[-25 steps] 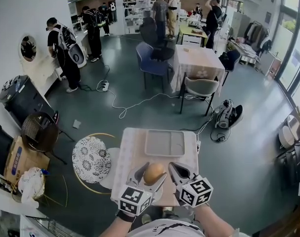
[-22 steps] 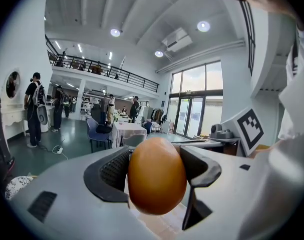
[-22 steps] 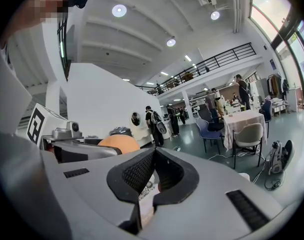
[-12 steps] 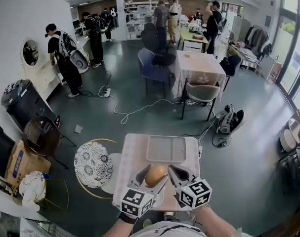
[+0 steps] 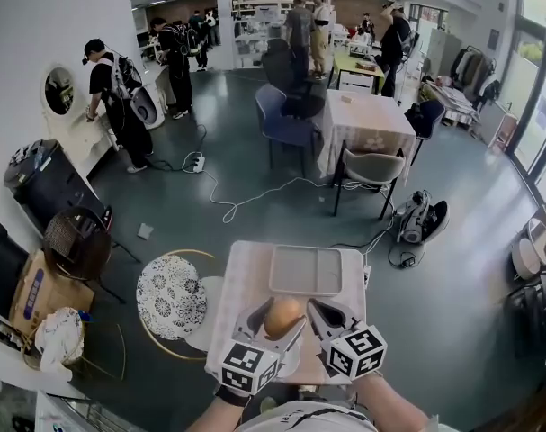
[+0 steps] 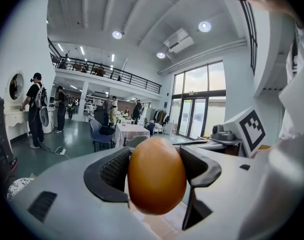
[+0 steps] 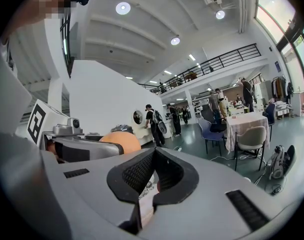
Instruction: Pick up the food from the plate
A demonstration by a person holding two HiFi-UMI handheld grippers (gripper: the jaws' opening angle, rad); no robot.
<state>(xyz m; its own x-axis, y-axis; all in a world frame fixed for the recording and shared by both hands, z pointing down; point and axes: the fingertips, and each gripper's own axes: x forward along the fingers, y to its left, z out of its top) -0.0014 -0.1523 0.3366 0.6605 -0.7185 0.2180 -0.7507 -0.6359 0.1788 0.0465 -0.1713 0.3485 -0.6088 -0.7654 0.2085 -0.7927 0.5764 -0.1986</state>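
My left gripper (image 5: 278, 320) is clamped on the rounded brown food (image 6: 157, 176), held above the table (image 5: 241, 282), so I want a gentle, level grip, with my right gripper (image 7: 153, 176) alongside, jaws together and empty

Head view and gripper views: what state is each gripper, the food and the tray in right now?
Left gripper: shut on the food.
Food: whole, clamped between the left jaws.
Right gripper: jaws together, nothing between them.
Tray: empty, lying flat on the table.
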